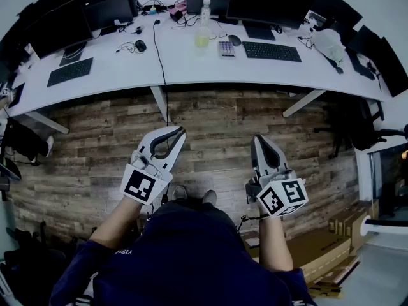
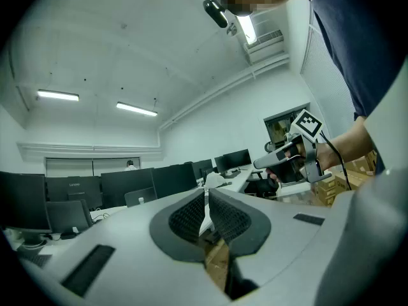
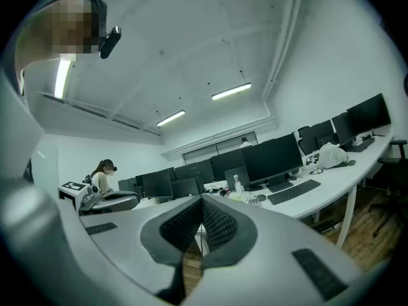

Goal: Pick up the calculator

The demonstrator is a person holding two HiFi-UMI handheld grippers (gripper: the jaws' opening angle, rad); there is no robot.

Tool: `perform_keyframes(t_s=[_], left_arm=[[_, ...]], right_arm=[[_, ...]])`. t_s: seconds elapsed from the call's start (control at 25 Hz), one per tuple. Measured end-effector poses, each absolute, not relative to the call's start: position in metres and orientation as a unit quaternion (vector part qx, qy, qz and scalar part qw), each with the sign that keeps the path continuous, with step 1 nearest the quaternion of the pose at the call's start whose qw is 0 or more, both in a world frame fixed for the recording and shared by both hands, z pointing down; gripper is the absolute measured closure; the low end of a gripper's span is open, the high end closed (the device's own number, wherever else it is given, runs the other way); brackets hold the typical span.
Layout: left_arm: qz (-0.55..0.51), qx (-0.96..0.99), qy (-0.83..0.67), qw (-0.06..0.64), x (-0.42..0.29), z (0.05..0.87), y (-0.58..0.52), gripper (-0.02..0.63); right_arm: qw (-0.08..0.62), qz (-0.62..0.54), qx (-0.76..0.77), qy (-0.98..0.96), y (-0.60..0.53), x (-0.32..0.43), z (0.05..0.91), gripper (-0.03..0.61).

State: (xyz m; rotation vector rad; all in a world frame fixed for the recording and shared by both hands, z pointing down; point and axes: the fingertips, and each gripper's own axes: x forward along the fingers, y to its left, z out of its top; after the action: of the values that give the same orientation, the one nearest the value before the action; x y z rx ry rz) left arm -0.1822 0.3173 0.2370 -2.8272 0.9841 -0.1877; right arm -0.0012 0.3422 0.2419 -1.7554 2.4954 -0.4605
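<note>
Both grippers were found pressed together and empty: the left gripper (image 1: 179, 132) showed its pads meeting at the tip with nothing between them in its own view (image 2: 205, 195), and the right gripper (image 1: 258, 140) showed the same (image 3: 202, 200). Both were held roughly level above the floor (image 1: 217, 116), short of the desk's (image 1: 185, 65) near edge.

The calculator (image 1: 226, 48) lay flat on the desk, keys up, towards the back half of the top. It sat just beside the left end of a keyboard (image 1: 272, 51), with a mouse (image 1: 235, 40) close behind it and a bottle (image 1: 205, 7) further back to its left.

Judged by its form, the calculator is a light, stiff, flat slab. Its smooth casing would probably slide on the desk top under a sideways push, and the keys would give under pressure. Hold is best taken across its narrow width, one pad on each long edge, clear of the keyboard side. Being so low, it leaves little edge to catch.

Relative to the grippers, the calculator stood well apart and ahead of both, on a line between them and somewhat nearer the right gripper's side. Neither gripper touched the desk. The jaws would need to open before any approach.
</note>
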Motion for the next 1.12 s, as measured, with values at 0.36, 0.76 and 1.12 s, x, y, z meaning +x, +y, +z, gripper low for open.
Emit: perform_keyframes(t_s=[0.36, 0.76, 1.12], left_arm=[[-0.063, -0.940, 0.328, 0.065, -0.1826, 0.2396, 0.3149, 0.571], [-0.064, -0.940, 0.327, 0.069, -0.1820, 0.2405, 0.3141, 0.571], [-0.065, -0.939, 0.331, 0.070, -0.1815, 0.2414, 0.3099, 0.571]], right_arm=[[0.029, -0.157, -0.565, 0.810, 0.3381, -0.0023, 0.2451, 0.575], [0.030, -0.157, -0.561, 0.812, 0.3370, -0.0044, 0.2451, 0.575], [0.033, -0.157, -0.559, 0.813, 0.3331, -0.0039, 0.2446, 0.575]])
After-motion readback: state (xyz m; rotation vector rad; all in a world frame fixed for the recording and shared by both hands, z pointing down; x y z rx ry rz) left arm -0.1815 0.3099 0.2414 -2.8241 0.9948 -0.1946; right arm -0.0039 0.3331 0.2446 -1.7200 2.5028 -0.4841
